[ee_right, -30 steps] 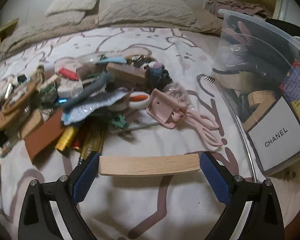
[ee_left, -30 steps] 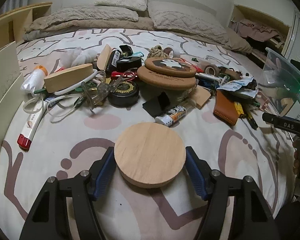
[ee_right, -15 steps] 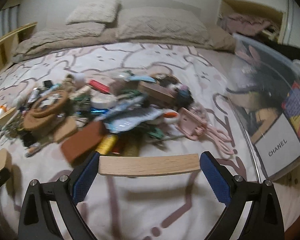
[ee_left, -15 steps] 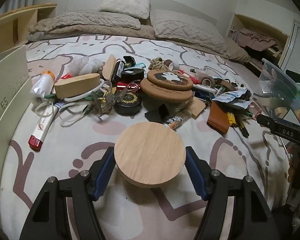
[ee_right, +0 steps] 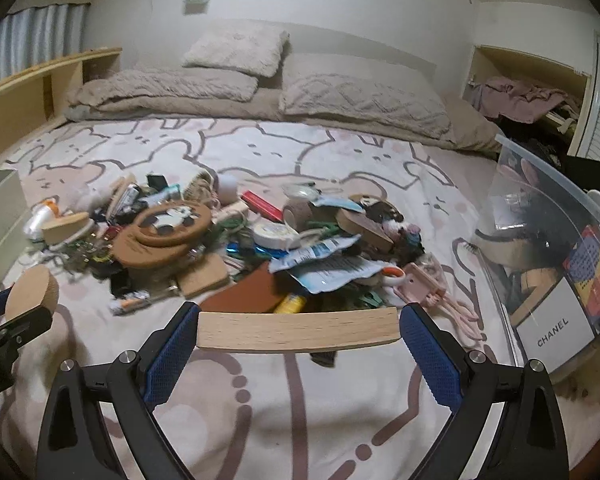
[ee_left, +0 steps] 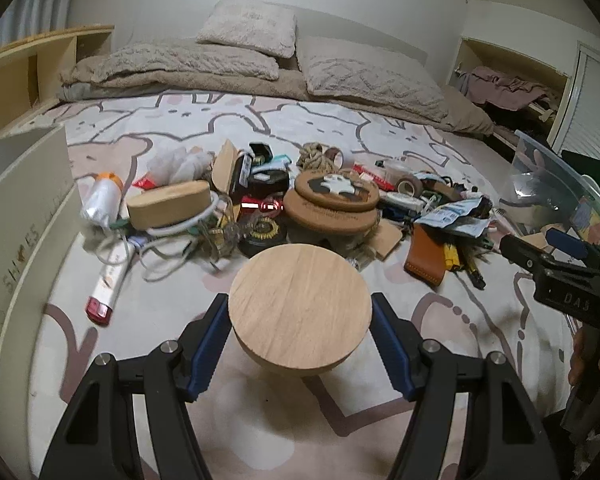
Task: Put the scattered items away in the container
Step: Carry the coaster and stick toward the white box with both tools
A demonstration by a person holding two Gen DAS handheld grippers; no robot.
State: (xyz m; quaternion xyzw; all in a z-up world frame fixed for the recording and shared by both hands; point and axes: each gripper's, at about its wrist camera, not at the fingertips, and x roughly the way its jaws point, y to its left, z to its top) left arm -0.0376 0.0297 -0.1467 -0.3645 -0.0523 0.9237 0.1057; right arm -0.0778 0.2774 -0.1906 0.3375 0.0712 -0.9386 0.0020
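Since a second ago both hands have lifted, pile sits lower | bed [ee_left: 380, 128] | clear bin [ee_right: 548, 248], right, card reads CHANEL | left gripper [ee_left: 300, 320] fingers clamp round wooden disc [ee_left: 300, 308] | right gripper [ee_right: 298, 330] fingers clamp wooden slat [ee_right: 298, 330] | "DAS" on right gripper

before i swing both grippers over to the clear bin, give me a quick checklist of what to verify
1. Left gripper clamps the round wooden disc on both sides: ok.
2. Right gripper holds the wooden slat by both ends: ok.
3. Both pieces lifted clear of the bedspread: ok.
4. Clear plastic bin has no lid on it: ok.
5. Free room inside the bin for both pieces: cannot tell.
6. Nothing from the pile dangling from either piece: ok.
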